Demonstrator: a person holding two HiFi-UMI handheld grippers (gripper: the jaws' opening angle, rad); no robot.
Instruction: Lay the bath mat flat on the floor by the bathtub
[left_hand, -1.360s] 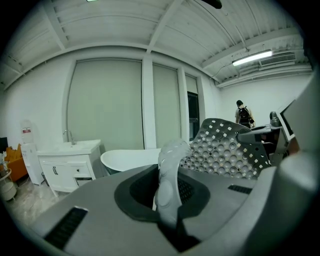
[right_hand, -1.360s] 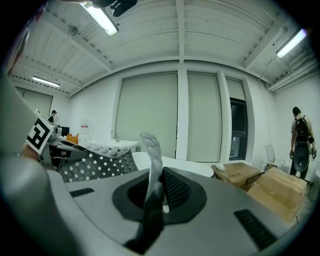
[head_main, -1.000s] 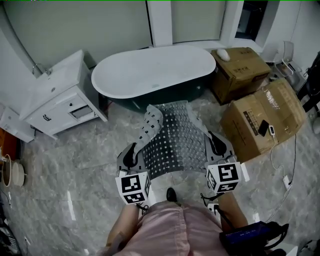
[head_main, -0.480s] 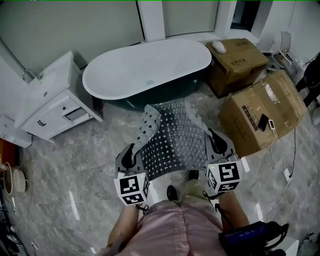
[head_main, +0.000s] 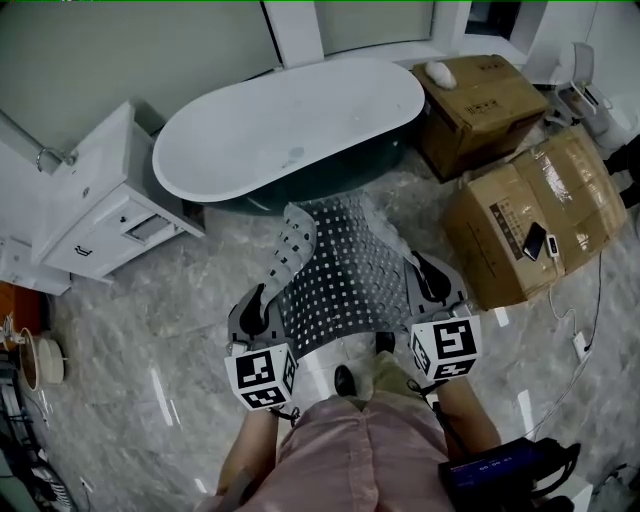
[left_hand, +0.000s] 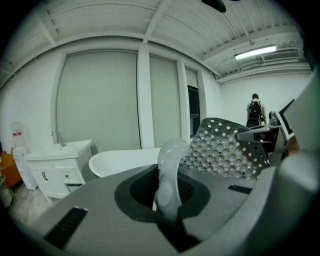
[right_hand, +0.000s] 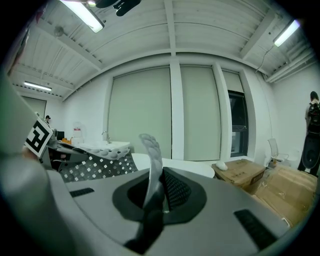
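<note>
The left gripper (head_main: 256, 306) and right gripper (head_main: 428, 279) are clenching the grey perforated bath mat (head_main: 335, 275). It is nearing the white bathtub (head_main: 290, 120) — laying is pending.

On my feed: grey plastic left gripper (head_main: 256, 303) and right gripper (head_main: 432, 277), same shell, dark inner pads. Each has a white cube (head_main: 262, 376) w/ black square markers. Person wears a pink garment (head_main: 350, 450) and a black shoe (head_main: 343, 381). Black cable (head_main: 432, 404) near right, blue-black box (head_main: 495, 470) beside it.
</note>
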